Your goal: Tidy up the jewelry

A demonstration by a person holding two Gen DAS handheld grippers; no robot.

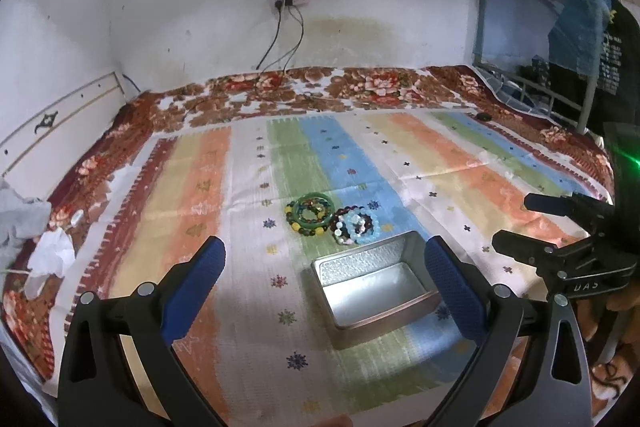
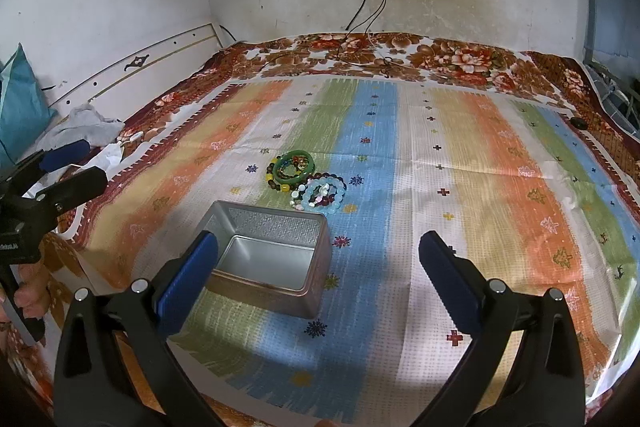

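An open silver tin box [image 1: 370,281] [image 2: 268,259] sits empty on the striped cloth. Just beyond it lies a pile of bracelets: a green jade bangle [image 1: 313,214] [image 2: 295,167] over a multicoloured bead bracelet, and a pale blue bead bracelet [image 1: 362,225] [image 2: 325,195] over a dark bead one. My left gripper [image 1: 326,261] is open and empty, above the cloth just short of the box; it also shows in the right wrist view [image 2: 74,163]. My right gripper [image 2: 318,253] is open and empty, to the right of the box; it also shows in the left wrist view [image 1: 520,225].
The striped cloth [image 2: 460,187] covers a floral blanket [image 2: 440,57] on a bed against a white wall. Cables [image 2: 362,23] hang from a wall socket onto the blanket. Crumpled cloths [image 2: 86,127] lie at the left edge. A metal bed frame [image 1: 560,95] stands at the right.
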